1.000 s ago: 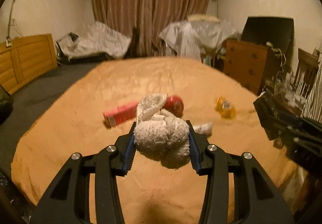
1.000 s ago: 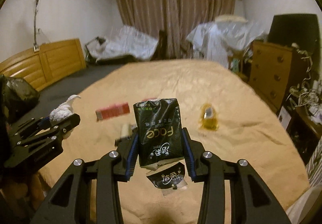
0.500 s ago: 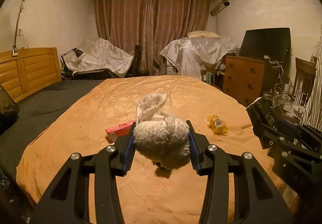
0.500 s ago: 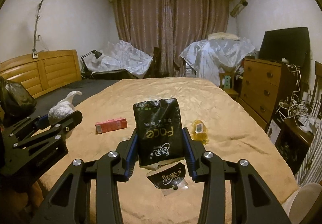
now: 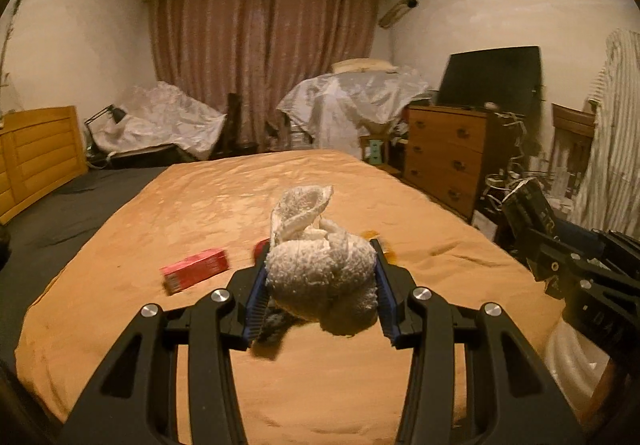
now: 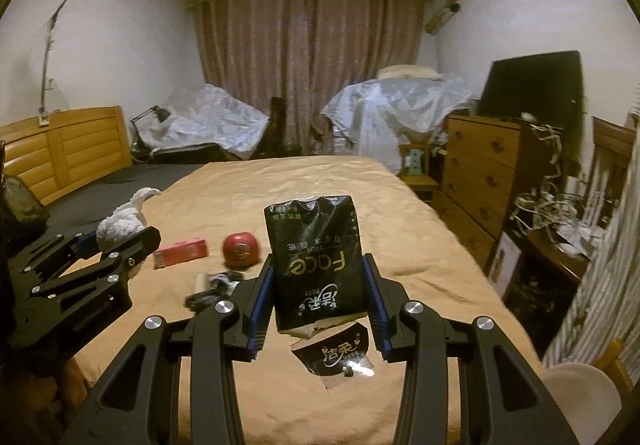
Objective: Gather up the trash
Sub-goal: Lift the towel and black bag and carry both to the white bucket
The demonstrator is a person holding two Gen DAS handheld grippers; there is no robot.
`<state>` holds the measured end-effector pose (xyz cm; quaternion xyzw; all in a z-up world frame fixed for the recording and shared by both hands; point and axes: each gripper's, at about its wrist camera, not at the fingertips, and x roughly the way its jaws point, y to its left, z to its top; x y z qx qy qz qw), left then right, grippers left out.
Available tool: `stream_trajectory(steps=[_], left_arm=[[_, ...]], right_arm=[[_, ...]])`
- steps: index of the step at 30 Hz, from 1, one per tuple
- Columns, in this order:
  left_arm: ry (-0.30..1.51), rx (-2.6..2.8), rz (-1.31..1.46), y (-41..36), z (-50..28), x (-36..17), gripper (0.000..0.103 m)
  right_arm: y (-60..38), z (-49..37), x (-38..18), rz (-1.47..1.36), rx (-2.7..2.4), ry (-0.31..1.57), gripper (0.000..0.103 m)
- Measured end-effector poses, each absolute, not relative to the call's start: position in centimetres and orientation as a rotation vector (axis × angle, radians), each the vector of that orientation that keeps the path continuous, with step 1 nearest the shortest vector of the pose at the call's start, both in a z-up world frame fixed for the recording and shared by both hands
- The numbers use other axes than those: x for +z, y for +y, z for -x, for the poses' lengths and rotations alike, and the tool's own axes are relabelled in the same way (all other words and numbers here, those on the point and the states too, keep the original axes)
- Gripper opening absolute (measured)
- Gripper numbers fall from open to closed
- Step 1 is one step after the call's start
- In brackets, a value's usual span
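Above the orange bed (image 5: 200, 205), the left gripper (image 5: 320, 277) had its fingers clamped on a crumpled white tissue wad (image 5: 320, 269). The right gripper (image 6: 318, 295) gripped a black tissue packet (image 6: 316, 261). A red box (image 6: 181, 252) and red can (image 6: 239, 248) lay on the bed.
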<state>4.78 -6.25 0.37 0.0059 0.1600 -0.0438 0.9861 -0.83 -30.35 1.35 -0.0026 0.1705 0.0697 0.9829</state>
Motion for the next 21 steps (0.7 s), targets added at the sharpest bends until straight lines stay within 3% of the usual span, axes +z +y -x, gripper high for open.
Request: stream_trajectory(steps=[21], left_arm=[[0.324,-0.401,-0.106,-21.6,-4.0,0.9,0.044]], right_arm=[[-50.5,9.3,0.8,-0.039,-0.174,0.401,0.043]])
